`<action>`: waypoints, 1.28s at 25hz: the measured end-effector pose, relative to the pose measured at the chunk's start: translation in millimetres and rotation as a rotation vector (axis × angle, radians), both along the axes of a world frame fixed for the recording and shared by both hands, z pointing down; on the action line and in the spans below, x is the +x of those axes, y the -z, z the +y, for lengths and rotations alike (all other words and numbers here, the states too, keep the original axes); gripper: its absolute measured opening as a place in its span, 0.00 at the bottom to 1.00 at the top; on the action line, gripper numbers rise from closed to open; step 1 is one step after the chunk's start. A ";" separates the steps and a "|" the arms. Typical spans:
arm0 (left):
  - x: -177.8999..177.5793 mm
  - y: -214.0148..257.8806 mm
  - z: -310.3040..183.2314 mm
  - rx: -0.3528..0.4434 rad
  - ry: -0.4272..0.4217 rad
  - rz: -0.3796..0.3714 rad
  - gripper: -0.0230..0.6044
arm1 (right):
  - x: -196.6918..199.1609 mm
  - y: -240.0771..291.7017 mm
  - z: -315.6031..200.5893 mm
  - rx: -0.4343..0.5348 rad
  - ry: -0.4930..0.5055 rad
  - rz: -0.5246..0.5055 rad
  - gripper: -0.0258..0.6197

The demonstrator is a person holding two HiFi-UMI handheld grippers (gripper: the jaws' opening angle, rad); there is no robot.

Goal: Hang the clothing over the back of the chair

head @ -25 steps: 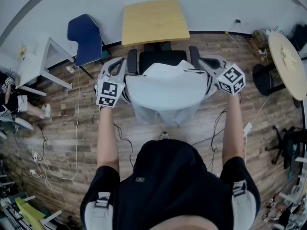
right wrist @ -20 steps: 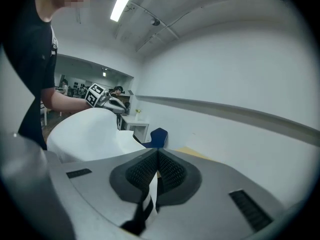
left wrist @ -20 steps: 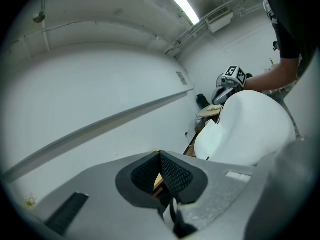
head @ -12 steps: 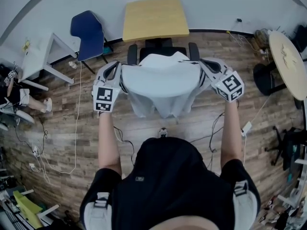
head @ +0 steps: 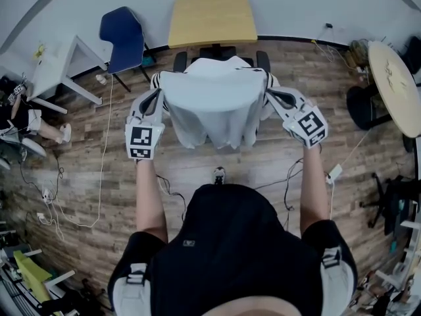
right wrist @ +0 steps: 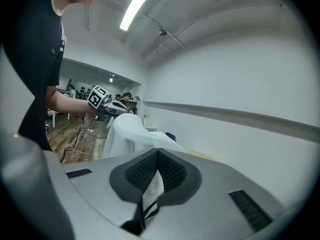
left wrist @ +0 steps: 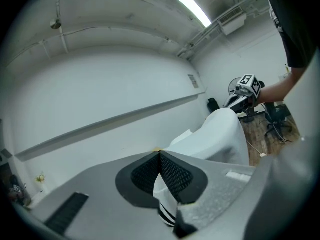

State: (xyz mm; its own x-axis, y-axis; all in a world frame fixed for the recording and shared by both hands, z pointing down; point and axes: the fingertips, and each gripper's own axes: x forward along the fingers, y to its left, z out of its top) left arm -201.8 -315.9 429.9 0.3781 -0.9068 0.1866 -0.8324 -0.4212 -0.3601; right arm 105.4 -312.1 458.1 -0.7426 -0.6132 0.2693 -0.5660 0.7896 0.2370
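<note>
A white garment [head: 214, 104] with black sleeve stripes hangs spread between both grippers, above a black office chair [head: 179, 61]. Only the chair's two armrests and a bit of its far side show; the cloth hides the backrest, and whether it touches I cannot tell. My left gripper [head: 156, 87] is shut on the garment's left edge, with striped cloth pinched between the pads [left wrist: 159, 159]. On the other side my right gripper [head: 268, 92] is shut on the right edge [right wrist: 156, 156]. Each gripper view shows the garment [left wrist: 222, 134] [right wrist: 125, 131] bulging toward the opposite hand.
A yellow table [head: 212, 18] stands against the wall just past the chair. A blue chair [head: 123, 38] and a white table [head: 56, 71] sit at the left, a round table [head: 395, 87] at the right. Cables [head: 102, 176] trail over the wood floor. A seated person [head: 20, 120] is at far left.
Both grippers have carried the garment forward, away from my body. The cloth now covers more of the chair, and the seat that showed before is hidden.
</note>
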 end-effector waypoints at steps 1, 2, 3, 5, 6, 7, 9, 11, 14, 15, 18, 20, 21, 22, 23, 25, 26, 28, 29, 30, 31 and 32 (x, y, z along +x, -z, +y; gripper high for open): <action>3.1 -2.2 8.2 -0.003 0.004 0.007 0.04 | 0.3 -3.2 7.1 -0.010 0.012 -0.005 0.03; 6.5 -5.1 16.4 -0.009 0.005 0.011 0.04 | 0.7 -6.8 14.0 -0.018 0.020 -0.007 0.03; 10.4 -8.5 24.3 -0.017 0.003 0.011 0.04 | 1.3 -10.6 20.8 -0.024 0.025 -0.006 0.03; 19.5 -16.7 38.9 -0.038 -0.007 0.008 0.04 | 2.4 -18.0 33.6 -0.032 0.031 -0.003 0.03; 24.1 -21.0 45.9 -0.049 -0.013 0.007 0.04 | 2.3 -21.2 39.7 -0.036 0.035 -0.001 0.03; 28.7 -25.2 53.2 -0.059 -0.018 0.006 0.04 | 1.7 -24.3 46.1 -0.039 0.040 0.002 0.03; 37.7 -32.6 68.1 -0.075 -0.024 0.005 0.04 | 0.6 -30.4 60.0 -0.044 0.051 0.012 0.03; 47.3 -38.0 82.5 -0.085 -0.031 0.009 0.04 | 1.7 -35.5 73.5 -0.047 0.061 0.019 0.03; 59.5 -43.8 105.9 -0.096 -0.033 0.018 0.04 | 5.9 -38.9 93.3 -0.051 0.073 0.013 0.03; 62.6 -45.5 114.6 -0.098 -0.032 0.019 0.04 | 7.5 -39.4 100.4 -0.050 0.077 0.011 0.03; 70.7 -52.9 138.8 -0.108 -0.024 0.029 0.04 | 12.4 -42.5 121.2 -0.043 0.086 0.013 0.03; 76.0 -59.2 152.1 -0.117 -0.019 0.035 0.04 | 14.9 -46.8 133.8 -0.044 0.091 0.020 0.03; 78.4 -62.2 158.2 -0.121 -0.017 0.038 0.04 | 15.5 -49.6 139.9 -0.047 0.094 0.022 0.03; 80.8 -65.1 164.0 -0.125 -0.015 0.041 0.04 | 16.0 -52.7 145.7 -0.050 0.098 0.024 0.03; 83.4 -67.9 169.6 -0.128 -0.013 0.044 0.04 | 16.6 -56.2 151.2 -0.054 0.102 0.026 0.03; 89.4 -73.1 180.4 -0.135 -0.010 0.050 0.04 | 18.8 -63.1 162.0 -0.060 0.107 0.032 0.03; 92.6 -75.1 185.8 -0.137 -0.010 0.052 0.04 | 20.3 -66.1 167.3 -0.063 0.109 0.035 0.03; 99.1 -77.4 195.9 -0.141 -0.011 0.054 0.04 | 23.5 -70.2 177.2 -0.068 0.111 0.035 0.03; 102.6 -77.8 200.1 -0.143 -0.012 0.055 0.04 | 25.3 -71.5 181.2 -0.070 0.113 0.031 0.03; 106.2 -78.1 203.8 -0.144 -0.015 0.055 0.04 | 27.2 -72.5 184.6 -0.073 0.113 0.025 0.03; 110.0 -78.6 207.5 -0.146 -0.017 0.056 0.04 | 29.4 -73.6 188.0 -0.075 0.112 0.021 0.03; 113.7 -79.6 211.3 -0.148 -0.019 0.058 0.04 | 31.7 -75.1 191.5 -0.077 0.111 0.020 0.03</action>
State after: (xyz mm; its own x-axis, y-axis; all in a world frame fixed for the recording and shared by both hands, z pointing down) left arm -88.1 -104.6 509.5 0.4090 -0.8634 0.2954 -0.8412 -0.4822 -0.2446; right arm 137.0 -120.6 533.2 -0.7985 -0.5048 0.3280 -0.4703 0.8632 0.1834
